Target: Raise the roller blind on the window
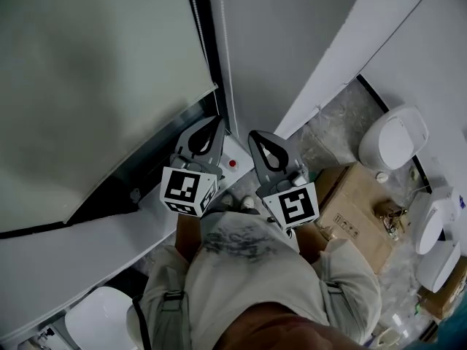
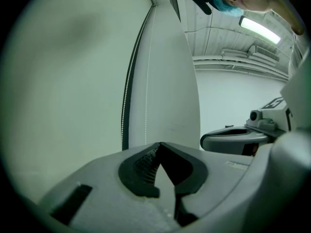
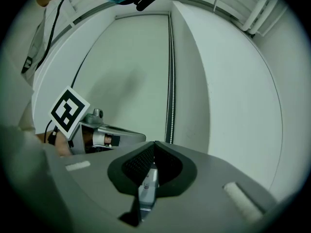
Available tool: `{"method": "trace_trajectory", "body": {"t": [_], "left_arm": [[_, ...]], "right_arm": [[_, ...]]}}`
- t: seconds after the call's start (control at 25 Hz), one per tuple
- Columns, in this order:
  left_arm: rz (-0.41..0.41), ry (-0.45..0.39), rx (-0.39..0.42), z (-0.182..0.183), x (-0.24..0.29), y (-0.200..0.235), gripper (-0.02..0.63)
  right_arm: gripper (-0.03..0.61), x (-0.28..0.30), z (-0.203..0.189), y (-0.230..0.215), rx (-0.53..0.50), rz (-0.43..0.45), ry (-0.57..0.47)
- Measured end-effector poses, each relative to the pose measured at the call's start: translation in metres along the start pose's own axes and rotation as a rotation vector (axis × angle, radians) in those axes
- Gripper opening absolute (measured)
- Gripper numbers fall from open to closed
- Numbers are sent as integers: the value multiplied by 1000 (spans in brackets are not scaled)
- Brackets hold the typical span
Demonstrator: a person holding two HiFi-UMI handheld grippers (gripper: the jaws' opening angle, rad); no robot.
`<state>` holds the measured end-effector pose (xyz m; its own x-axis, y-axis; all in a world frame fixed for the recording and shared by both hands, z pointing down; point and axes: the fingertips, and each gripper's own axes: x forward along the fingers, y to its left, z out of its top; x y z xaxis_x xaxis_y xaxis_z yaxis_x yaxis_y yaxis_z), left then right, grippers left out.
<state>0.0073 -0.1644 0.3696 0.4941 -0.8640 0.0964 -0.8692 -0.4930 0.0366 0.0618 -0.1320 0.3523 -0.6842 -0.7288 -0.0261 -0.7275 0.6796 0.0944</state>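
We see a pale grey roller blind (image 1: 95,86) with a white bead chain (image 3: 169,81). The left gripper (image 1: 210,131) and the right gripper (image 1: 261,141) are grey, with black pads (image 2: 143,169) and black-and-white square markers (image 1: 182,188). The cardboard box (image 1: 361,203) is brown.

A cardboard box (image 1: 361,206) lies on the speckled floor (image 1: 332,126) at right. Along the far right edge sit three white rounded fixtures (image 1: 394,138) — a similar white fixture (image 1: 95,318) shows near left. A small white box with a red button (image 1: 235,160) sits mid-scene — a strip light (image 2: 260,29) glows overhead.
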Motion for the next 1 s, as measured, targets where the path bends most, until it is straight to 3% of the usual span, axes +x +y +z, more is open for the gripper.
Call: {"method": "trace_trajectory", "body": {"t": [0.52,1.0], "left_arm": [[-131,-25,-10,8,40,18,7],[-220,-46,-4,12,66,22,62]], "right_arm": [[8,24,-5,-19,-24,-121,51],[9,27,-10,-26,-45,-204,88]]}}
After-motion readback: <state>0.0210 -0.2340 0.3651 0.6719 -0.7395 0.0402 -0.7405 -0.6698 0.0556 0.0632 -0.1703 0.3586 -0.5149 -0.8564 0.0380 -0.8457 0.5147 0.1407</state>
